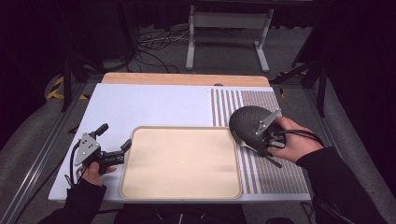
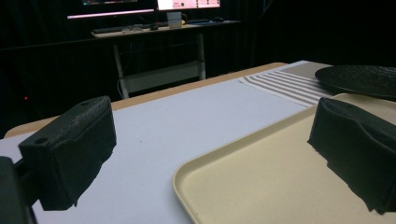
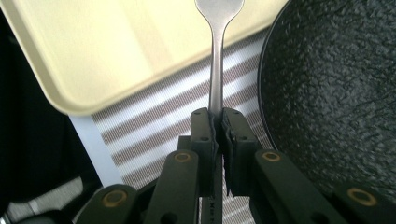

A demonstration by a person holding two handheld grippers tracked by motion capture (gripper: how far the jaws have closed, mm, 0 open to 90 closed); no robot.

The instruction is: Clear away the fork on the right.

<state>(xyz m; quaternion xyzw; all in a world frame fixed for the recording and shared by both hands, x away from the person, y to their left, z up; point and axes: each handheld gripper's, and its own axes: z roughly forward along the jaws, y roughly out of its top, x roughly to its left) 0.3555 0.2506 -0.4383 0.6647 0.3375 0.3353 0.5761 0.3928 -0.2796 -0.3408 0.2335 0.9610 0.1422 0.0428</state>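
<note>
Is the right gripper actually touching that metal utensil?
Touching. In the right gripper view, the right gripper has its fingers shut on the handle of the metal utensil, with no gap showing.

No text, label or number can be read here. The lit monitors (image 2: 187, 4) beyond the table are too blurred to read.
</note>
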